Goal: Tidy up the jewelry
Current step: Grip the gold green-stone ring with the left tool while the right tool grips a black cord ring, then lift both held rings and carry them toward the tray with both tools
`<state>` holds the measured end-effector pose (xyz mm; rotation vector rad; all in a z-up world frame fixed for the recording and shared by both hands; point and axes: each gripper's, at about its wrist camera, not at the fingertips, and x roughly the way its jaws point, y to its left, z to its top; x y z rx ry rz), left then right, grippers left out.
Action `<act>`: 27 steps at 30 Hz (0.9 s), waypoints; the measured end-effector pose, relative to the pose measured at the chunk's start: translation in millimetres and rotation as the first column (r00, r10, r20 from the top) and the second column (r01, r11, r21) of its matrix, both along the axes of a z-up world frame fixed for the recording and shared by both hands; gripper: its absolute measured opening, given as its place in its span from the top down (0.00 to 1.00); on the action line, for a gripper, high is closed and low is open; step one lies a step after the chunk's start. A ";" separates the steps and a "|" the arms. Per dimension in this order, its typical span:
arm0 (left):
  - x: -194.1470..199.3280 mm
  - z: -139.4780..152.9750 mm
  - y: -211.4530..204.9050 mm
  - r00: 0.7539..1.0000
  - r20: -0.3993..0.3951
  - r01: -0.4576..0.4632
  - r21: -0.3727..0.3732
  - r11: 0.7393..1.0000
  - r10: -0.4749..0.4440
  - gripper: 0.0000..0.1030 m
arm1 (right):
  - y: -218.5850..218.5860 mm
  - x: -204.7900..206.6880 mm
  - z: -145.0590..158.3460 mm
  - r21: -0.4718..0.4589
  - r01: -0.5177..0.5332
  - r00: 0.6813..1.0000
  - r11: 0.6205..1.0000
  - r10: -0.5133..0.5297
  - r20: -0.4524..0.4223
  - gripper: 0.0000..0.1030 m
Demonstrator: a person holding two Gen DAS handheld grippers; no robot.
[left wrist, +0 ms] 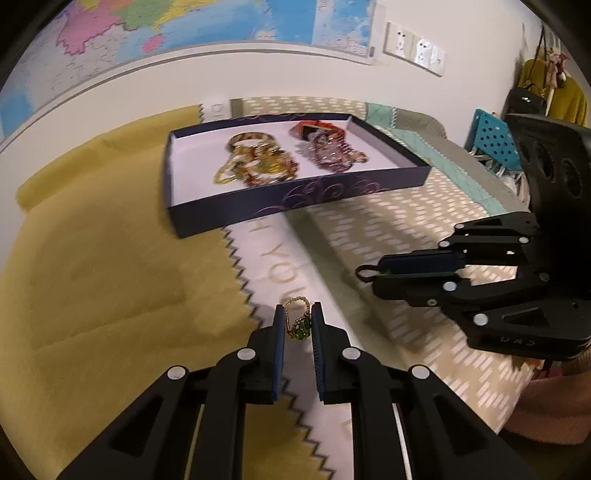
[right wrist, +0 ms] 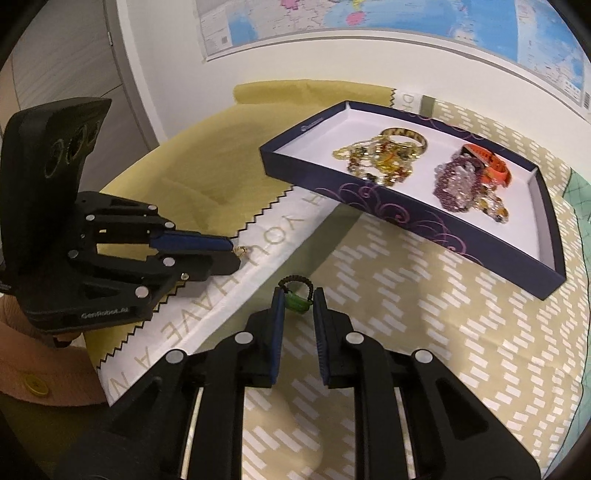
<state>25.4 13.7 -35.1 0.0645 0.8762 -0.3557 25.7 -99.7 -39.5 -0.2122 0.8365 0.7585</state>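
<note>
On the left, a yellow cloth (left wrist: pixel 96 266) is spread over the surface, and its zigzag edge is overlapped by a white lettered cloth (left wrist: pixel 280 266). Over this white cloth the left gripper (left wrist: pixel 298 325) is held, its jaws drawn nearly together, and a gold beaded ring with a green cluster (left wrist: pixel 298 321) is pinched between the blue pads. Farther back, a dark blue tray (left wrist: pixel 295 201) with purple swirls is set across the cloths; inside it, a heap of gold and amber bracelets (left wrist: pixel 255 162) is laid to the left and a heap of purple bead bracelets (left wrist: pixel 330 153) to the right, with an orange band (left wrist: pixel 314 127) behind them. To the right, above a beige patterned cloth (right wrist: pixel 424 332), the right gripper (right wrist: pixel 298 301) is seen narrowed to a small gap, and a dark braided ring with a green bead (right wrist: pixel 295 295) is clamped between its pads. A wall map (left wrist: pixel 184 29) is hung behind.
</note>
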 end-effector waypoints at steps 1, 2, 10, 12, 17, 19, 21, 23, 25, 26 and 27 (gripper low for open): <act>1.3 0.4 -3.3 1.000 0.002 0.003 0.000 1.000 -0.003 0.88 | -2.4 0.1 0.1 0.003 0.007 1.000 1.000 -0.007 0.000 0.85; 2.3 0.8 -6.0 1.000 0.004 0.005 0.001 1.000 -0.005 0.88 | -5.2 0.9 0.3 0.007 0.015 1.000 1.000 -0.015 -0.002 0.85; 7.7 6.3 -17.9 1.000 0.017 0.018 -0.008 1.000 -0.017 0.88 | -22.8 6.3 1.5 0.037 0.062 0.998 0.997 -0.061 -0.013 0.85; 8.5 7.9 -18.0 1.000 0.018 0.014 -0.011 1.000 -0.014 0.88 | -26.7 7.7 2.7 0.049 0.069 0.998 0.996 -0.069 -0.015 0.85; 8.8 12.5 -18.3 1.000 0.026 0.011 -0.020 1.000 -0.010 0.88 | -34.4 8.8 5.7 0.066 0.088 0.996 0.994 -0.087 -0.016 0.85; 9.0 14.0 -18.5 0.999 0.031 0.009 -0.022 1.000 -0.009 0.88 | -37.4 9.0 6.9 0.071 0.093 0.996 0.993 -0.092 -0.014 0.85; 8.5 15.9 -18.9 0.999 0.036 0.010 -0.028 1.000 -0.009 0.88 | -39.5 7.9 8.3 0.075 0.098 0.995 0.992 -0.097 -0.011 0.85; 8.6 17.7 -19.4 0.999 0.041 0.012 -0.031 0.999 -0.010 0.88 | -41.0 7.9 9.8 0.080 0.101 0.995 0.992 -0.100 -0.010 0.85; 8.7 19.2 -19.7 0.999 0.045 0.011 -0.035 0.999 -0.009 0.88 | -41.9 8.2 11.2 0.085 0.103 0.995 0.991 -0.103 -0.008 0.85; 8.6 19.8 -19.7 0.999 0.047 0.012 -0.037 0.999 -0.010 0.88 | -42.5 8.4 12.1 0.087 0.105 0.994 0.991 -0.105 -0.006 0.85; 8.5 20.6 -19.9 0.999 0.050 0.011 -0.037 0.999 -0.009 0.88 | -42.8 9.1 12.5 0.089 0.107 0.994 0.990 -0.107 -0.004 0.85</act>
